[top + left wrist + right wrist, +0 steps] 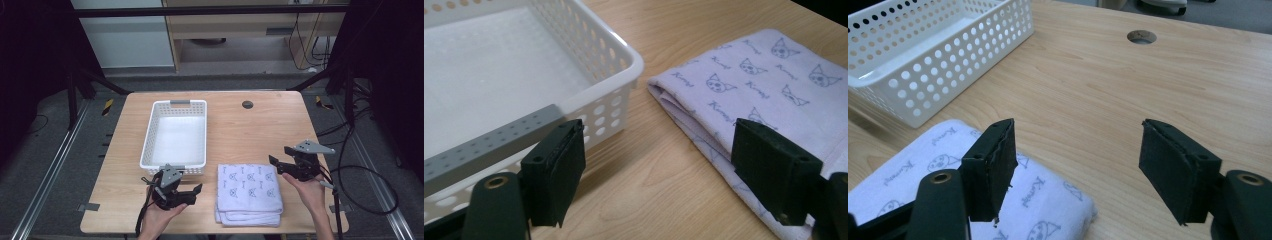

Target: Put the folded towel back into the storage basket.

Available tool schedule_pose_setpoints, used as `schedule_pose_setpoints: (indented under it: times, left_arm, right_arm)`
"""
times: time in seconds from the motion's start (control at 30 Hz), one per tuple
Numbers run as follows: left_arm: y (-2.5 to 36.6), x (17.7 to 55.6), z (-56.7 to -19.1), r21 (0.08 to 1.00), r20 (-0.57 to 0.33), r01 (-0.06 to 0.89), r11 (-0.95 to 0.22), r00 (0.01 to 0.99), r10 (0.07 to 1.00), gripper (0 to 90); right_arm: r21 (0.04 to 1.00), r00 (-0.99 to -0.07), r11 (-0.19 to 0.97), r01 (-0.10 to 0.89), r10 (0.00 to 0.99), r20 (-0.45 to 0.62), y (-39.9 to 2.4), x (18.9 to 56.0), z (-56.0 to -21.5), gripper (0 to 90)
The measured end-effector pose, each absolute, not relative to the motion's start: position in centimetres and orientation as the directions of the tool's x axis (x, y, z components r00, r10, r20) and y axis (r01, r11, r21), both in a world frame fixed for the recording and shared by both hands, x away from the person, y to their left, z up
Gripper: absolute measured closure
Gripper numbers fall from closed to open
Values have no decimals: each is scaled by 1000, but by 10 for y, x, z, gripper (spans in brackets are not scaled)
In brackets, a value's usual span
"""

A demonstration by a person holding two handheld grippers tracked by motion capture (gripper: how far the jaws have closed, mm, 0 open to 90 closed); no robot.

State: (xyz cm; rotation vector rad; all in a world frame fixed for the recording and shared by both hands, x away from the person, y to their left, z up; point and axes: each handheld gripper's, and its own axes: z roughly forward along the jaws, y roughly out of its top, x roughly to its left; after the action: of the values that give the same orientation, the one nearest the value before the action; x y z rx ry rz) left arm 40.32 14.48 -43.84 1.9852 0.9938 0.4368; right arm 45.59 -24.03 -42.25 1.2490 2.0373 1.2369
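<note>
1. Towel [249, 194]: folded, pale lilac w/ cat-face print, lies flat on the counter [250, 130] near the front edge, just right of the basket [175, 134]'s near-right corner, not touching it. Layered fold edges show along its front and left side.
2. Progress, my read: early. Towel is already folded but not gripped or lifted, and the basket is empty, so if the job is towel into basket, the grab, carry and drop are all left.
3. Left tongs [192, 192]: apart, nothing between them. They sit low by the counter front, left of the towel, pointing toward it. In the left gripper view one jaw is in front of the basket wall [599, 117] and the other over the towel's [764, 85] near edge; contact w/ the cloth can't be told.
4. Right tongs [278, 164]: apart, empty, at the towel's right rear corner. In the right gripper view the towel [1038, 200] lies under one jaw, bare wood under the other.
5. Counts: 1 towel, 1 basket (white, perforated, grey strip handle at each short end), 2 tongs, 2 hands, 1 counter.
6. Farther out: 1 round cable hole [247, 104] in the counter behind the towel; 1 grey tape patch [88, 206] at the front-left edge.
</note>
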Motion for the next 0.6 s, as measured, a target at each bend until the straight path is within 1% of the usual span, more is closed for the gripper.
schedule_pose_setpoints:
  times: [0.4, 0.6]
  left_arm:
    - [117, 403, -447, 798, -57, 480, -365, 662, 747, 218]
    - [108, 403, -453, 788, -60, 486, -379, 673, 737, 227]
  right_arm:
    - [844, -499, 211, 493, 864, 75, -242, 454, -438, 303]
    - [830, -510, 229, 508, 857, 76, -239, 454, -445, 323]
